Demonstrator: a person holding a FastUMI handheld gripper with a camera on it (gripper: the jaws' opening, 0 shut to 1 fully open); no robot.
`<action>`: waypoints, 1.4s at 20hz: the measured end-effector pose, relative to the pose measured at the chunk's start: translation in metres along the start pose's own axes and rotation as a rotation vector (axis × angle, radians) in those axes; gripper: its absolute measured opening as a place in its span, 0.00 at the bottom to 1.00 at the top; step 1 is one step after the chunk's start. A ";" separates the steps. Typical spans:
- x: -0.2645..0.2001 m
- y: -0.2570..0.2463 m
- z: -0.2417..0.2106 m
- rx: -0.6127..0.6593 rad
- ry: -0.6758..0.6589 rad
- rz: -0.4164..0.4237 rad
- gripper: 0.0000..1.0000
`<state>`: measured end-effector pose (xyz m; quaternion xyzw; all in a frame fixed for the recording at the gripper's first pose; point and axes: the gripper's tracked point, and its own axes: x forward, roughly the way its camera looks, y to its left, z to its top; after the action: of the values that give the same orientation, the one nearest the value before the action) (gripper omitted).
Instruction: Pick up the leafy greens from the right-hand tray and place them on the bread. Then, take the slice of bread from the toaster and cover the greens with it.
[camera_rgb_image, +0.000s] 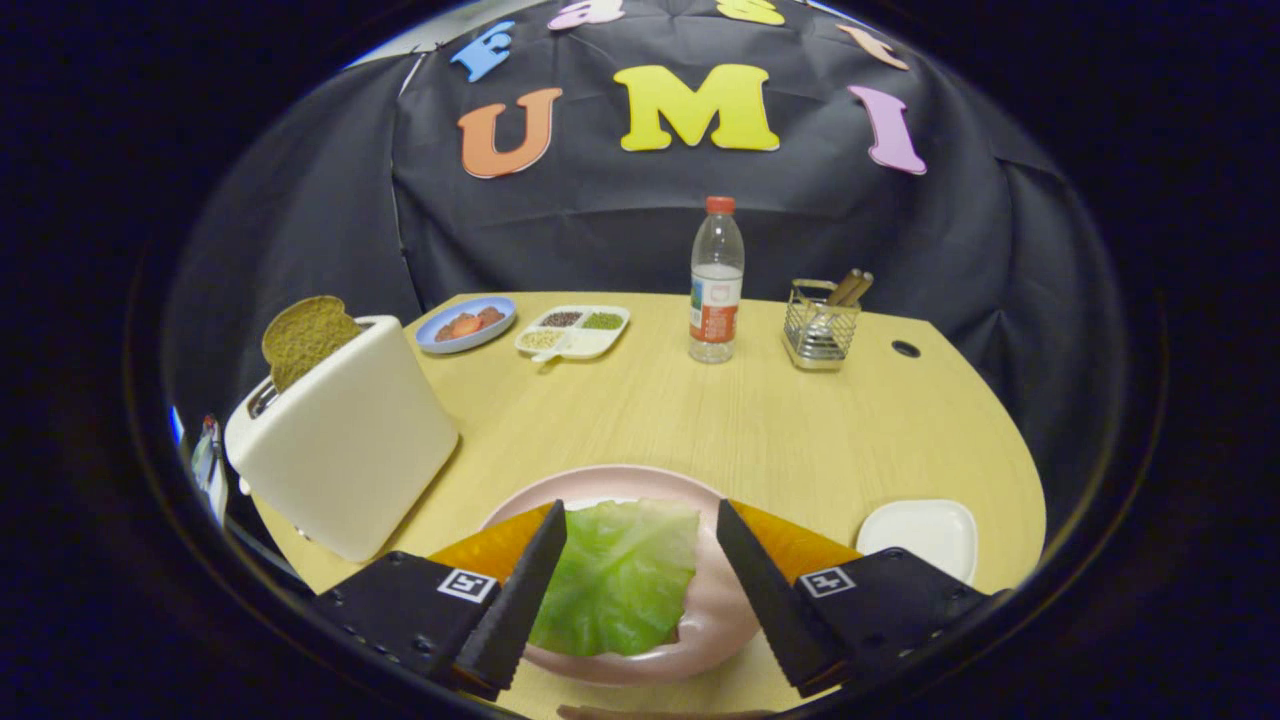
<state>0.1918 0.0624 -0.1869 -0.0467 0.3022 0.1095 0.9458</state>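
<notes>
A pale green leaf (620, 575) lies flat on the pink plate (610, 483) at the near edge of the table, and hides whatever is under it. My gripper (640, 512) is open and hangs low over the plate with the leaf between its fingers. The left finger runs along the leaf's left edge; a small gap separates the right finger from the leaf. A white toaster (345, 440) stands to the left of the plate, with a brown slice of bread (305, 338) sticking up out of its slot. A small white tray (917, 535) sits to the right of the plate with nothing on it.
At the back of the wooden table (700, 420) stand a blue plate with red food (466, 323), a divided white dish of grains (572, 331), a plastic bottle (716, 280) and a wire utensil holder (822, 325). A cable hole (905, 348) lies at the far right.
</notes>
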 end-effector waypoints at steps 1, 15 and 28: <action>-0.011 0.002 0.011 -0.005 -0.023 -0.011 0.95; -0.095 0.145 0.131 0.019 -0.257 0.011 0.96; -0.020 0.271 0.112 -0.019 -0.140 0.063 0.96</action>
<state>0.1755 0.3393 -0.0899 -0.0380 0.2354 0.1452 0.9602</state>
